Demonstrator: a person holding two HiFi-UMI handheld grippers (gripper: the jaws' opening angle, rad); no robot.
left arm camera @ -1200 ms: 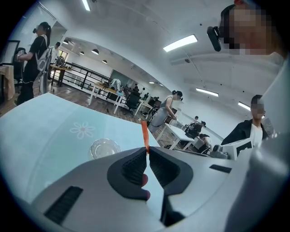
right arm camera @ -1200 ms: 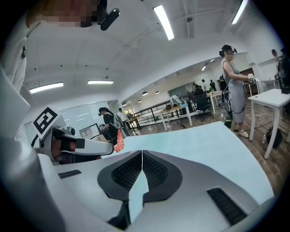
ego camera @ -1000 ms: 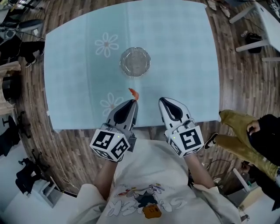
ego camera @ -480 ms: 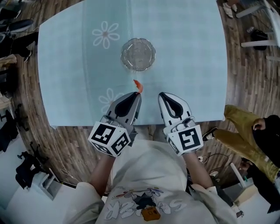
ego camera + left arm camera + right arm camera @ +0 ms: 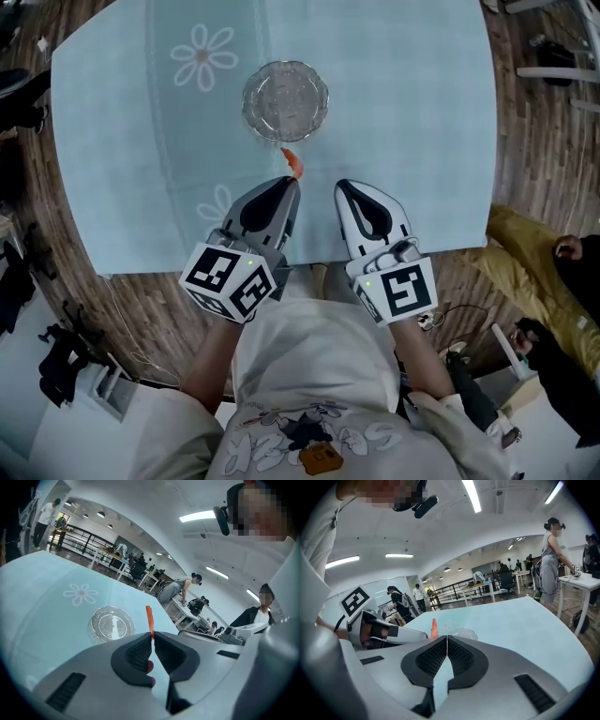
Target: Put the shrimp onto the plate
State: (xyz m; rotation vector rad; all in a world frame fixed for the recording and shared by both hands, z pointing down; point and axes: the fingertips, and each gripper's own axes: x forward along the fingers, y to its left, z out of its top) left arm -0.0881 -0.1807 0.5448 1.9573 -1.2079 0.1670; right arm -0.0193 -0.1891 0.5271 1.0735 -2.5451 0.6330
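Observation:
An orange shrimp [image 5: 292, 162] sticks out from the tips of my left gripper [image 5: 290, 180], which is shut on it. The shrimp [image 5: 149, 618] stands upright between the closed jaws in the left gripper view, lifted above the table. A clear glass plate [image 5: 285, 100] lies just beyond the shrimp, near the table's far middle, and holds nothing; the plate [image 5: 113, 625] shows left of the shrimp there. My right gripper [image 5: 341, 187] hovers beside the left one, shut with nothing in it. From the right gripper view [image 5: 447, 636] the shrimp [image 5: 434, 628] shows to the left.
A light blue tablecloth [image 5: 394, 112] with white flower prints [image 5: 202, 54] covers the table. Wooden floor surrounds it. A person in yellow trousers [image 5: 534, 253] sits at the right. A dark stand [image 5: 56, 361] is on the floor at the left.
The left gripper has carried the shrimp forward, close to the plate's near rim. The head view has shifted so the table sits higher in the picture. The right gripper keeps alongside.

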